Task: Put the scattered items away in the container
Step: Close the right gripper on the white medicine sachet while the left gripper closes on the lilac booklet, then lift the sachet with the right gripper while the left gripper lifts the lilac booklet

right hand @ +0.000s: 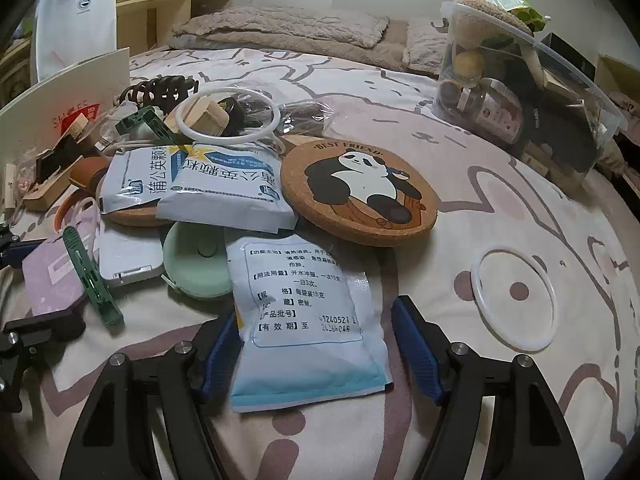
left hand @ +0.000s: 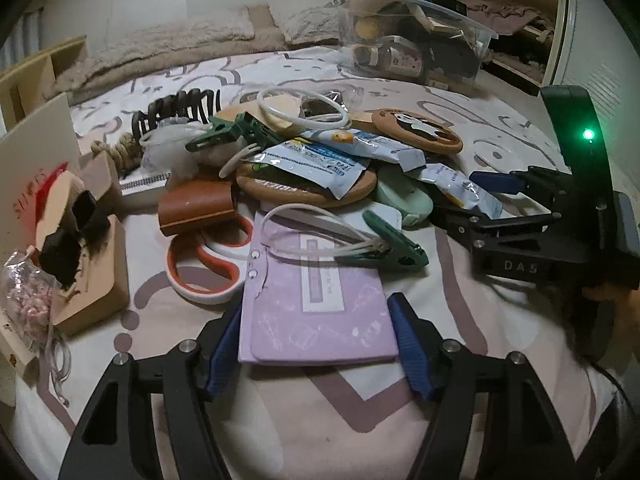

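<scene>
My left gripper (left hand: 316, 322) stands open low over the bedspread. A flat purple packet (left hand: 316, 312) lies between its blue pads, which flank its edges. My right gripper (right hand: 314, 320) is open too, with a white and blue medicine sachet (right hand: 304, 320) lying between its pads. The clear plastic container (left hand: 460, 12) (right hand: 560, 52) stands at the far right of the bed with several things inside. Between it and me lies a heap: more sachets, a panda cork coaster (right hand: 360, 188), a green clip (left hand: 384, 248), orange-handled scissors (left hand: 208, 268) and a black hair claw (left hand: 176, 110).
A white ring (right hand: 514, 296) lies alone on the bedspread right of my right gripper. A wooden block (left hand: 92, 272) and a bag of pink beads (left hand: 28, 296) sit at the left by a white board. Pillows and a blanket lie at the back.
</scene>
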The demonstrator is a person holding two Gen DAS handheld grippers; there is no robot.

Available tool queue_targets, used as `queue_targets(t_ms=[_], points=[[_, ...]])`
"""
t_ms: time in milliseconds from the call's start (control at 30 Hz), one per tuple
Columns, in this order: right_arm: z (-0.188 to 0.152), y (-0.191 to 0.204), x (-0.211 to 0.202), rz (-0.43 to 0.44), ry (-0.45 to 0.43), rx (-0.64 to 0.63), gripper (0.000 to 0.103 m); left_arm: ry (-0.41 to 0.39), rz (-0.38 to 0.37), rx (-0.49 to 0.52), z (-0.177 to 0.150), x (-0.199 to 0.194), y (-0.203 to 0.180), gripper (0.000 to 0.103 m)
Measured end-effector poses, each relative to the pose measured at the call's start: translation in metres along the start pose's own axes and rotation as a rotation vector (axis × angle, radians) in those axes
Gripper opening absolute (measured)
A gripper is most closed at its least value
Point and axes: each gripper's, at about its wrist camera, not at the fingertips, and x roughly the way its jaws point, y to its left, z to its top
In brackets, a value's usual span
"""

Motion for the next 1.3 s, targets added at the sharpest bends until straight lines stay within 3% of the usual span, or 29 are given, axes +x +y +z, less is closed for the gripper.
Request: queue_targets(t_ms=[67, 167, 300, 400, 600, 633, 767, 1167, 1200, 1233, 1300], points=[[0.000, -0.002, -0.001, 0.013, 0.001, 0.006, 0.072, 0.014, -0.032, 0.015, 0.000, 0.003, -0.003, 0.087], [0.002, 0.001, -0.001, 0.009, 0.013, -0.006, 0.069, 0.028, -0.051, 0.006, 0.002, 0.005, 0.000, 0.089], [0.004, 0.016, -0.004, -0.046, 0.023, -0.080, 0.060, 0.006, -0.042, -0.017, -0.001, 0.003, 0.004, 0.075], [0.005, 0.028, -0.004, -0.098, 0.040, -0.141, 0.055, -0.006, -0.063, -0.049, -0.002, 0.002, 0.011, 0.070], [0.022, 0.036, 0.002, -0.162, 0.187, -0.151, 0.050, -0.003, -0.113, -0.086, -0.002, 0.003, 0.018, 0.070], [0.025, 0.037, 0.004, -0.165, 0.219, -0.151, 0.048, -0.003, -0.109, -0.089, -0.002, 0.002, 0.019, 0.064], [0.034, 0.034, 0.013, -0.145, 0.318, -0.087, 0.043, -0.007, -0.100, -0.097, -0.001, -0.002, 0.019, 0.063], [0.049, 0.033, 0.015, -0.141, 0.463, 0.017, 0.036, 0.115, -0.209, -0.110, 0.027, -0.010, 0.039, 0.062], [0.049, 0.033, 0.015, -0.138, 0.473, 0.030, 0.035, 0.118, -0.212, -0.111, 0.029, -0.012, 0.041, 0.058], [0.050, 0.033, 0.015, -0.136, 0.484, 0.049, 0.035, 0.127, -0.221, -0.114, 0.032, -0.013, 0.042, 0.024], [0.051, 0.033, 0.014, -0.134, 0.504, 0.076, 0.035, 0.164, -0.235, -0.135, 0.037, -0.012, 0.048, 0.023]])
